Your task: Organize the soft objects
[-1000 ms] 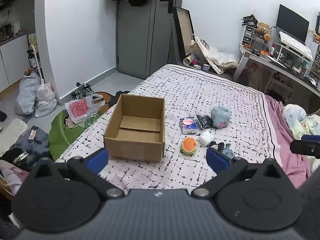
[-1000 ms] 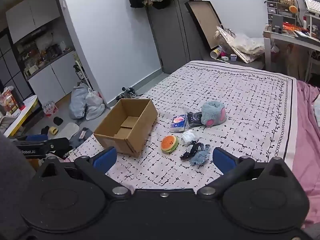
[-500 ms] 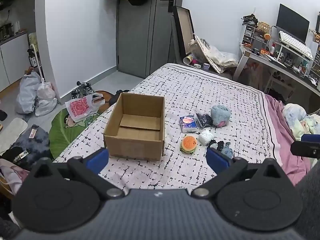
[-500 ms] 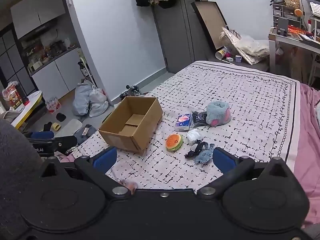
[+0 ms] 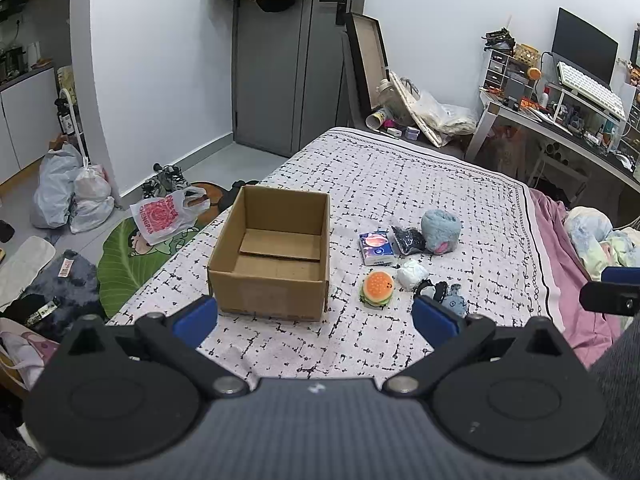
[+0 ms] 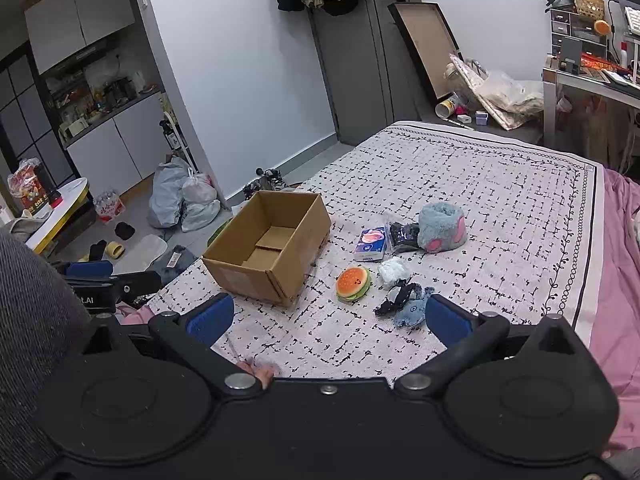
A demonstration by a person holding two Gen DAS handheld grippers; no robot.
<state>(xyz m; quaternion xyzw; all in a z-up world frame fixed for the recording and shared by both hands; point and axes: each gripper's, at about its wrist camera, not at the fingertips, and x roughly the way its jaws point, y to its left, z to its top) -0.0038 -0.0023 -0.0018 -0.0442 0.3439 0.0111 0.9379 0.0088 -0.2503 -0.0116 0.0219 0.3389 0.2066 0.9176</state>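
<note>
An open, empty cardboard box [image 5: 272, 256] [image 6: 268, 248] stands on the patterned bed. To its right lie soft items: a burger plush [image 5: 377, 288] [image 6: 353, 283], a blue tissue pack [image 5: 375, 247] [image 6: 371, 243], a black pouch [image 5: 408, 239], a grey-blue fluffy plush [image 5: 440, 231] [image 6: 442, 227], a white wad [image 5: 412, 274] [image 6: 393, 270] and a small blue toy with a black strap [image 5: 450, 300] [image 6: 406, 306]. My left gripper [image 5: 315, 318] is open and empty, short of the box. My right gripper [image 6: 329, 316] is open and empty, short of the toys.
Bags [image 5: 68, 196], shoes and a green mat [image 5: 128, 264] lie on the floor left of the bed. A cluttered desk [image 5: 560, 120] stands at the back right. Pink bedding [image 6: 616, 240] lies along the bed's right side. The other gripper shows at each view's edge.
Both grippers have drifted slightly; the right view has shifted so the box and toys sit further right. Nothing was grasped or moved.
</note>
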